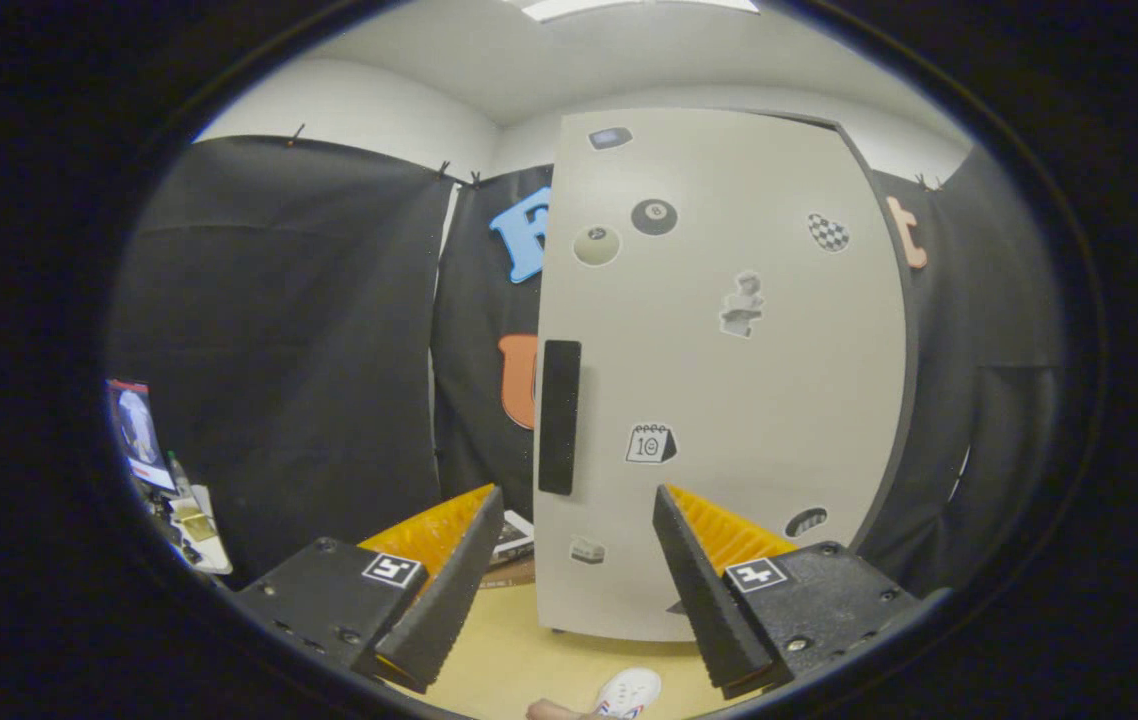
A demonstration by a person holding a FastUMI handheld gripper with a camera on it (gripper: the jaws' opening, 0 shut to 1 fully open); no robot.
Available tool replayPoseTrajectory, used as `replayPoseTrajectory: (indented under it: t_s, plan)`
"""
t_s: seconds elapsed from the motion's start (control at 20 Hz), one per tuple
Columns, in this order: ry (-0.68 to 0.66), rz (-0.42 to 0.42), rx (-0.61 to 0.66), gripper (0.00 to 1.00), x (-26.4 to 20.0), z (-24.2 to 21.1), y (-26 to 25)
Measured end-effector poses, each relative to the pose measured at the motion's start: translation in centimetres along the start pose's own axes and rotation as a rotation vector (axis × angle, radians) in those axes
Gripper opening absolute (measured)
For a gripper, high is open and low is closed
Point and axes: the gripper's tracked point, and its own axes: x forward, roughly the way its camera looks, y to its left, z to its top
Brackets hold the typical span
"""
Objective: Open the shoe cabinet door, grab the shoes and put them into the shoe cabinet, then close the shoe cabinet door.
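We see the tongs (577, 505) spread apart, nothing between them. Just beyond stands the shoe cabinet door (729, 370), shut, pale, stickers on it, black handle (559, 416) at its left edge. 1 white shoe (629, 692) lies on the floor (519, 650) below the fingers.

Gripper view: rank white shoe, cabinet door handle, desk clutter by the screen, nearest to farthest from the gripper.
The gripper is open, holding nothing.
1. White shoe: on the floor just below, between the fingers.
2. Black door handle: ahead, on the closed door's left edge.
3. Desk clutter: far off to the left, by the screen.
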Motion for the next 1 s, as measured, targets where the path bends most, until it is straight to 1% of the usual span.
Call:
replayPoseTrajectory:
  t_s: [0.1,0.25,0.35,0.4,0.45,0.5,0.55,0.6,0.8,0.9,1.0]
  plan:
    - [0.018,-0.018,0.03,0.97,2.0,-0.1,0.8]
    - [-0.004,-0.016,0.057,0.97,5.4,0.9,2.4]
    - [0.005,-0.074,0.064,0.97,7.8,1.1,2.0]
    - [0.015,-0.082,0.071,0.97,8.9,1.3,2.4]
    - [0.023,-0.104,0.072,0.93,9.6,1.3,2.3]
    - [0.012,-0.132,0.068,0.87,10.3,1.7,2.2]
    - [0.001,-0.143,0.053,0.8,10.8,2.2,2.2]
    - [0.005,-0.185,0.035,0.71,11.1,2.0,1.6]
    - [0.047,-0.235,0.041,0.37,11.5,1.6,1.4]
    - [0.068,-0.249,0.056,0.32,11.5,1.4,1.4]
    - [0.059,-0.241,0.048,0.29,11.1,1.6,1.5]
